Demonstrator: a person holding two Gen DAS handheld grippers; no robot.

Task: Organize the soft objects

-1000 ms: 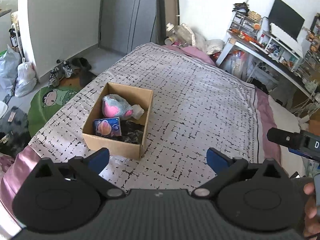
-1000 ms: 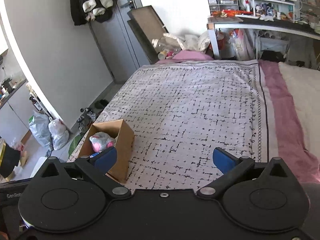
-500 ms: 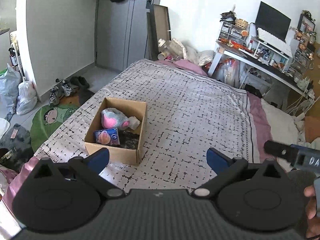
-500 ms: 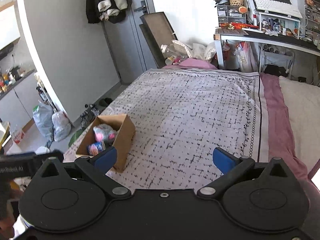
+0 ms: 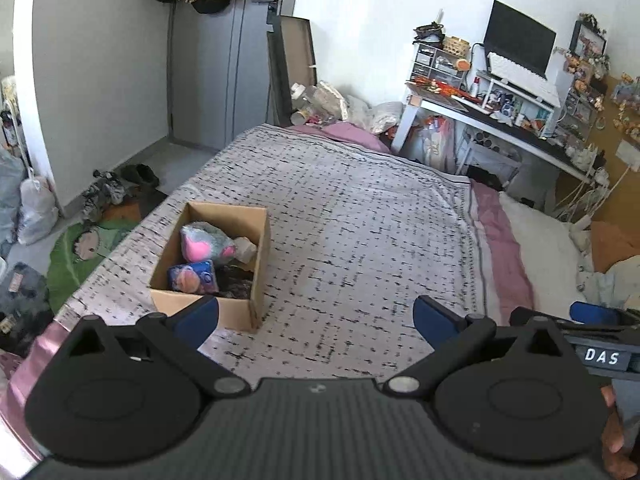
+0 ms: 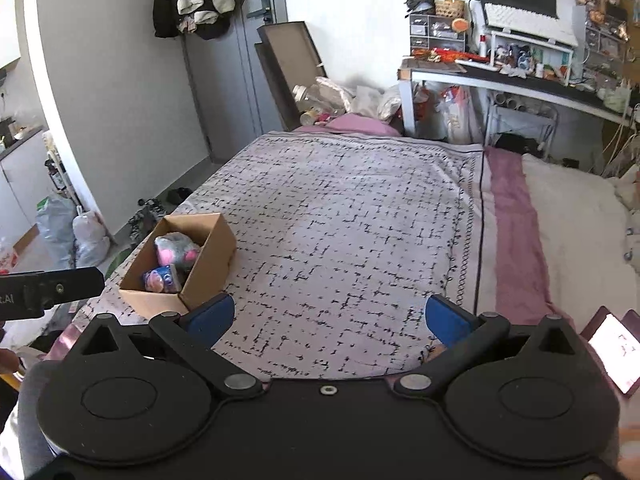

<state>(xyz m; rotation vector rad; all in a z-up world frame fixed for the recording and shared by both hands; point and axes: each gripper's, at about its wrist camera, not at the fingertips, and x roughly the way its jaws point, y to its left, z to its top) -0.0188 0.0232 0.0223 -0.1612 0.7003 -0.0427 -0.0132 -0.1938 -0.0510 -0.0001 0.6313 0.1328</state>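
Note:
An open cardboard box stands on the near left part of the bed; it also shows in the right wrist view. Inside lie a grey and pink plush toy, a blue and pink soft item and something dark. My left gripper is open and empty, held above the bed's near end, right of the box. My right gripper is open and empty, held high over the near end of the bed. The right gripper's body shows at the right edge of the left wrist view.
The bed carries a pale blanket with black dashes and a pink sheet on its right. A cluttered desk with a monitor stands at the back right. Shoes, bags and a green mat lie on the floor left. A lit phone lies at the right.
Both grippers have risen and tilted up, so more of the room and door shows and the box looks smaller. Both stay open and empty.

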